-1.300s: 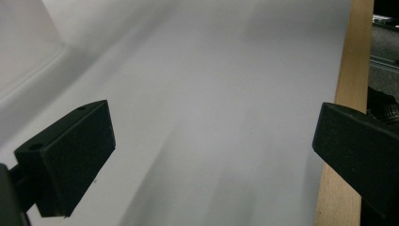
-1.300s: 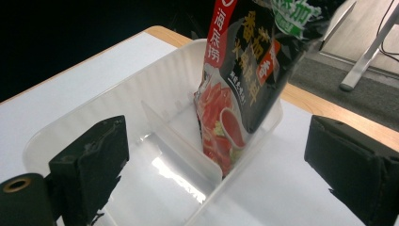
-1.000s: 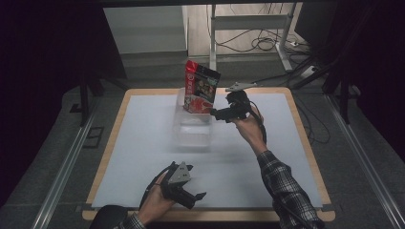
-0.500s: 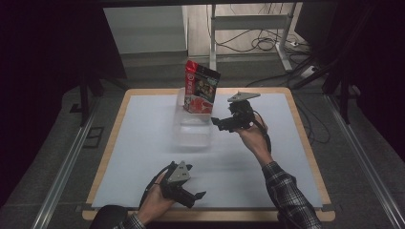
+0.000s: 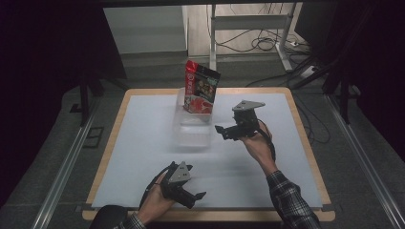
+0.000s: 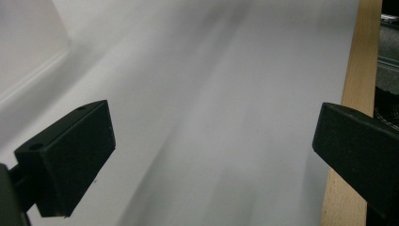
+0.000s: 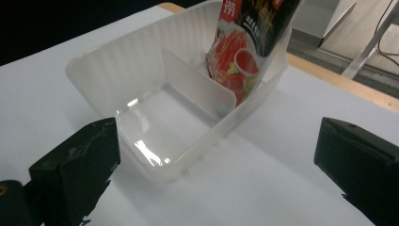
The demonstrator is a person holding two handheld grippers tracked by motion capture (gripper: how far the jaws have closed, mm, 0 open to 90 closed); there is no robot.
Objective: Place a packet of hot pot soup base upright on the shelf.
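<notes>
White sheet covers the wooden-edged bench [image 5: 305,143]. Translucent plastic bin with a divider [image 7: 155,89] holds the red snack pouch [image 7: 244,42], upright in its far compartment. Right gripper [image 5: 228,132] hovers beside the bin, fingers wide apart and empty; I judge it should move off gently, away from the bin wall. Left gripper [image 5: 193,196] rests low near the front edge, also open and empty. Right gripper view reveals the divider, which the high view blurs.

We're looking at a lab-style recording bay: a wood-edged table [image 5: 119,119] topped with a plain white sheet [image 5: 143,143], standing on a grey floor with metal rails [image 5: 62,167] running alongside. Dark screens close in both sides, and beyond the table a metal frame [image 5: 248,24] stands over loose cables [image 5: 267,45].
</notes>
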